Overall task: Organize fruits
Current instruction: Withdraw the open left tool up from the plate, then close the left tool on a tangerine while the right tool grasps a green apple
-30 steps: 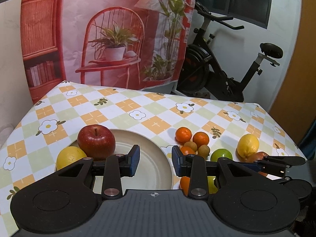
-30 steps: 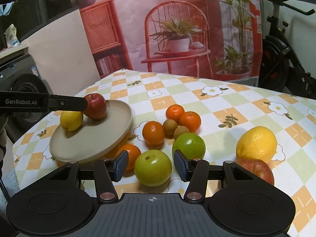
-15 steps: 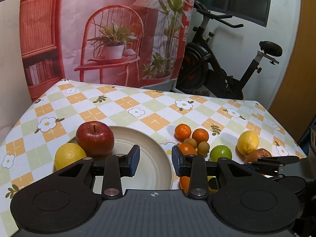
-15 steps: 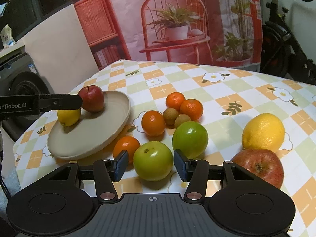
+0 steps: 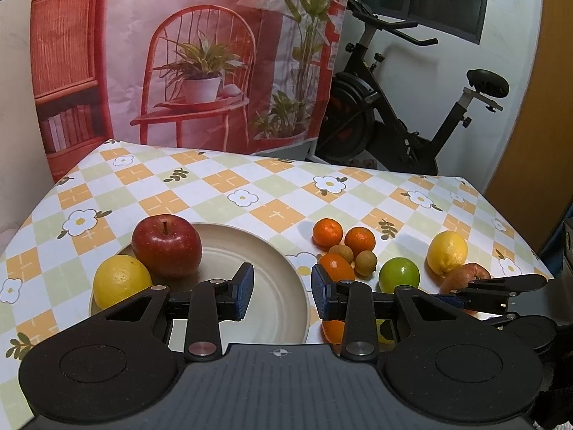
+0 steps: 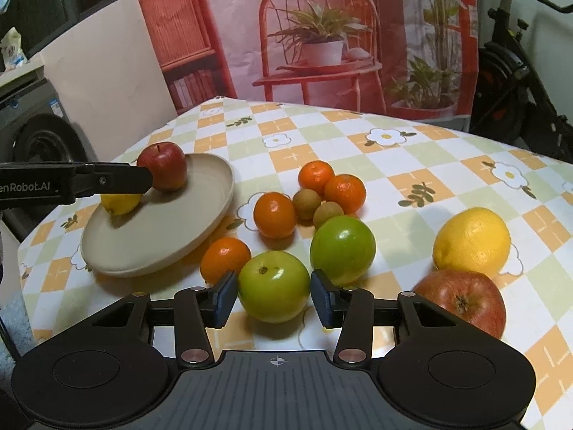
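A beige plate holds a red apple and a lemon. My left gripper is open and empty above the plate's near rim. My right gripper is open with a green apple between its pads; I cannot tell whether they touch it. A second green apple, several oranges, a lemon and a red apple lie on the checked cloth.
Two small brown fruits sit among the oranges. The table ends at a printed backdrop behind. An exercise bike stands at the back right. The left gripper's finger reaches in over the plate in the right wrist view.
The right gripper has moved forward and down, so the green apple now sits between its pads. The left gripper has pulled back and up a little from the plate.
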Tool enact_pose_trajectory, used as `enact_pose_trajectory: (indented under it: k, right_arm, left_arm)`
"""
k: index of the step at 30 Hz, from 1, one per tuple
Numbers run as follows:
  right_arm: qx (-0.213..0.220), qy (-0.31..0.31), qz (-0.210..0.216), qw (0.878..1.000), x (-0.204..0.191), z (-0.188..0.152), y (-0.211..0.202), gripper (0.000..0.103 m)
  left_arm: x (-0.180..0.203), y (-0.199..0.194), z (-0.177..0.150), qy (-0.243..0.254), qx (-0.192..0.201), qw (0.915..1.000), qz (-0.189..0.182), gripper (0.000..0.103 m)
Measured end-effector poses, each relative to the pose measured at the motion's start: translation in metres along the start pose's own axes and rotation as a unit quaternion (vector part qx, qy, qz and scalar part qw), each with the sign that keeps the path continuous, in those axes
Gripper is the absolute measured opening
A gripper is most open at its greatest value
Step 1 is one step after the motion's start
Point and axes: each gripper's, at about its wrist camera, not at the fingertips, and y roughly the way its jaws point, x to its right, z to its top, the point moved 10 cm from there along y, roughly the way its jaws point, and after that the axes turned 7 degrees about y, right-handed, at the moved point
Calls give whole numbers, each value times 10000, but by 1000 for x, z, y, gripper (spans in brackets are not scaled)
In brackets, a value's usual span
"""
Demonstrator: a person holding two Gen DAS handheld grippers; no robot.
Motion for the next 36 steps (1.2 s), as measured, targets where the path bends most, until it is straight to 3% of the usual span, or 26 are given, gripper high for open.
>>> enact_pose_trajectory:
  k: [10,24,36]
  right_arm:
    - [-190,-20,-96,9998,1,-12,-12,42]
    - [-307,229,53,9993,1,-3,8,44]
    - [-247,127,0,9996,4,-5,-4,40]
  left_arm:
    - [2,1,-5,-10,-5,9999,-113,37]
    - [4,2,-6,61,-10,9997,-218,37]
    - [13,9,-12,177,-170,9990,-365,37]
